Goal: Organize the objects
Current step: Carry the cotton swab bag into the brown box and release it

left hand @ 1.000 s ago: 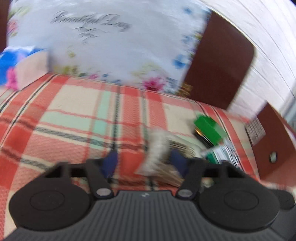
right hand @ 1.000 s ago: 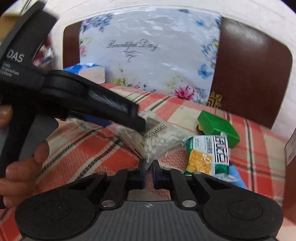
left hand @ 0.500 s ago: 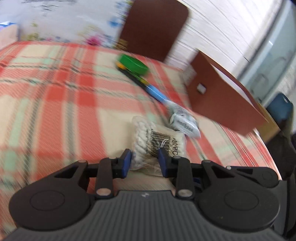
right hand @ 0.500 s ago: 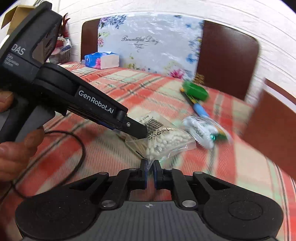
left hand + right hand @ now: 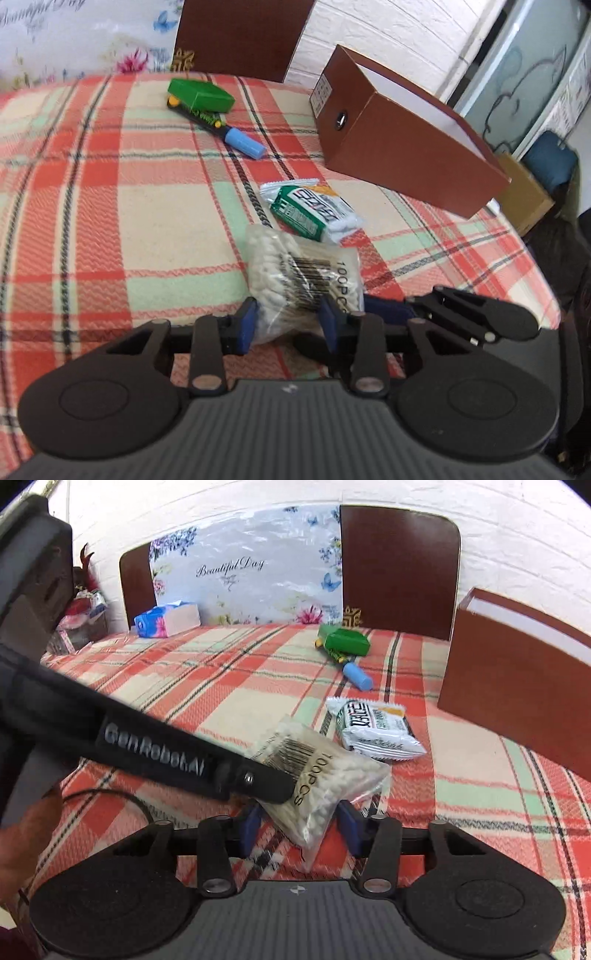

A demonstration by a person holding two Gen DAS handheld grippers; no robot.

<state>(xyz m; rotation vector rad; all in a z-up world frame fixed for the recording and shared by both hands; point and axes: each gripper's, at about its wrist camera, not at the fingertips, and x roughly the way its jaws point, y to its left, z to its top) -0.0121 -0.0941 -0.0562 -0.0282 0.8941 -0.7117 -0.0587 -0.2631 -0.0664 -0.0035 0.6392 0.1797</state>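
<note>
Two grippers meet over one bag on a bed spread with a plaid blanket (image 5: pixel 129 206). At the far left of the right wrist view, a person's hand (image 5: pixel 26 842) holds the left gripper (image 5: pixel 288 325), and a cable loops on the blanket beside it. Behind, a blue tissue pack (image 5: pixel 168 619) sits near a floral pillow (image 5: pixel 251 579) that leans on the brown headboard (image 5: pixel 399 568).

The left gripper reaches in from the left. Its jaws have just been easing open a little, yet the blue pads (image 5: pixel 245 325) press both sides of the bag of cotton swabs (image 5: pixel 295 273), so it is grasping the bag at its near end. The right gripper (image 5: pixel 301 823) has its jaws released. They have just been opening, and the bag's clear corner hangs between them without touching either pad.

Just beyond the bag, to the right, lies a green and white snack packet (image 5: pixel 314 212). Farther back, a green box (image 5: pixel 201 96) rests on a marker with a blue cap (image 5: pixel 243 144). At the right edge stands an open brown box (image 5: pixel 406 158), well apart from the bag.
</note>
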